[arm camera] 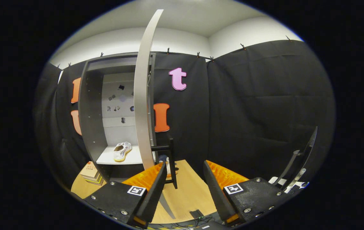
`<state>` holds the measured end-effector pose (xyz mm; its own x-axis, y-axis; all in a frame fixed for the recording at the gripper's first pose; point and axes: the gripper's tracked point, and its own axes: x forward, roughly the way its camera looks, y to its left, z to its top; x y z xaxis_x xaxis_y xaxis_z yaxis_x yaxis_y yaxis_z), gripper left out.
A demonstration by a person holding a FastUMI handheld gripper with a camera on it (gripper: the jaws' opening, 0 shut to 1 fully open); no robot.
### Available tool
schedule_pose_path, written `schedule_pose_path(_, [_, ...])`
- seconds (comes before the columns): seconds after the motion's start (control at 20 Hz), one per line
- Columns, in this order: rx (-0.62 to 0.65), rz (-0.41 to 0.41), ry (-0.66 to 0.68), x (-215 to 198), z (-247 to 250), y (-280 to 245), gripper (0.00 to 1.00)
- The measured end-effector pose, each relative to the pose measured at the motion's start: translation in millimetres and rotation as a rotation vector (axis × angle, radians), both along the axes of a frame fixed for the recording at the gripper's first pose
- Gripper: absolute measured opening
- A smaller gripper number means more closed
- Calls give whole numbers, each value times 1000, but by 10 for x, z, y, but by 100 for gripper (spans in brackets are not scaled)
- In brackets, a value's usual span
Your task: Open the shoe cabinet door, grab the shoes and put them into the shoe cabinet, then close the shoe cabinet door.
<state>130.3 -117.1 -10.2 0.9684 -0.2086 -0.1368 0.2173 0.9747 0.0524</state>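
The gripper (182, 188) is hanging open and empty, the door (143, 95) standing edge-on at 11 o'clock, shoe (122, 150) shelved beyond

Even, moderately bright light is coming from overhead, and the white upper wall (169, 35) is reflecting it without glare. The black cloth (258, 105) is absorbing light and showing faint folds. The shoe cabinet (92, 105) interior is reading darker along its side panel, while its back panel is staying pale. Fisheye distortion is bending the open cabinet door (142, 95) into an arc. Focus is holding sharp centrally; the fingers (151, 195), spread apart with nothing between them, are appearing slightly soft.
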Motion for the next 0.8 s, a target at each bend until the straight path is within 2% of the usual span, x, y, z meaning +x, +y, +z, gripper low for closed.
schedule_pose_path(0.2, [32,75,-36,-24,-45,287,74])
schedule_pose_path(0.4, [-1,173,-84,9,-20,572,74])
schedule_pose_path(0.8, [53,374,-113,160,4,1186,75])
